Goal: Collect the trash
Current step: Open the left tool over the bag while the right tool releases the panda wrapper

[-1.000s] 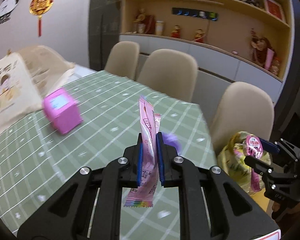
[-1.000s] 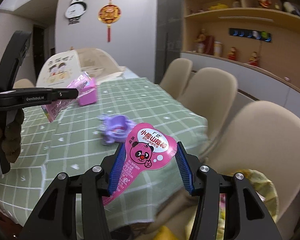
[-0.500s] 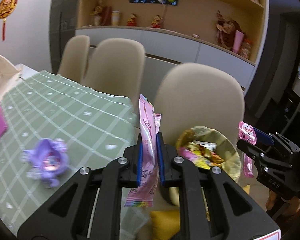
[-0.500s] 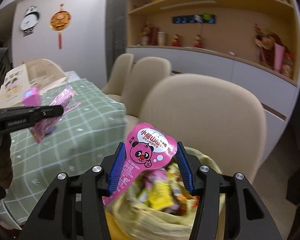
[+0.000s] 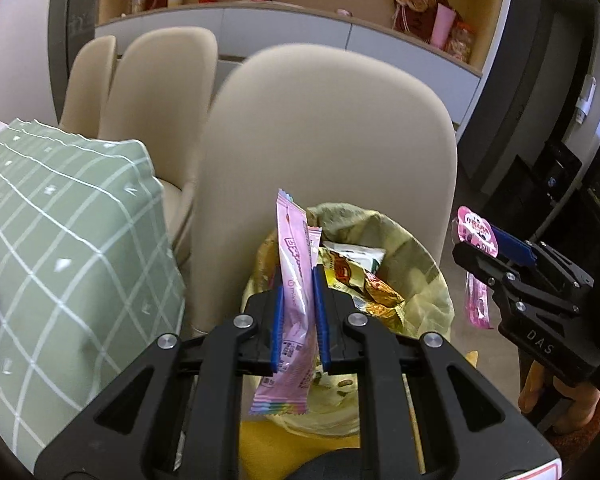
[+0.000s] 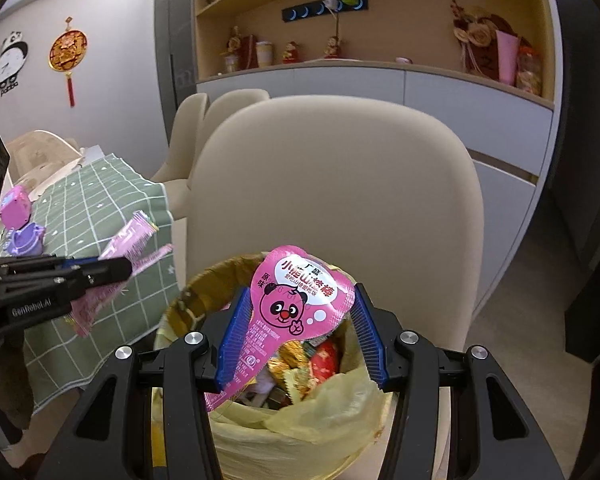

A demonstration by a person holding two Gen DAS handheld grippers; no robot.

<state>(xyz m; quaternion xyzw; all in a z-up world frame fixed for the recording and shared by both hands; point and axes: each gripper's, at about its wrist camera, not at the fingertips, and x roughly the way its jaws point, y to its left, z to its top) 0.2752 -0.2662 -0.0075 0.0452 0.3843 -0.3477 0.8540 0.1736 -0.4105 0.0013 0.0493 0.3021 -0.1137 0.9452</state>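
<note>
My left gripper (image 5: 297, 312) is shut on a long pink snack wrapper (image 5: 294, 280), held upright above a trash bin lined with a yellow bag (image 5: 424, 276) that holds several wrappers. My right gripper (image 6: 300, 332) is shut on a pink lollipop-shaped wrapper with a panda face (image 6: 300, 300), held over the same bin (image 6: 332, 416). The right gripper and its wrapper (image 5: 476, 236) also show at the right of the left wrist view. The left gripper with its pink wrapper (image 6: 130, 240) shows at the left of the right wrist view.
A beige chair (image 6: 336, 184) stands directly behind the bin. A table with a green checked cloth (image 5: 60, 240) is to the left, with a purple toy (image 6: 24, 238) and a pink box (image 6: 14, 208) on it. More chairs and a shelf wall lie behind.
Both grippers have swung from above the table to over the trash bin, still holding their wrappers. The bin now sits right under both.
</note>
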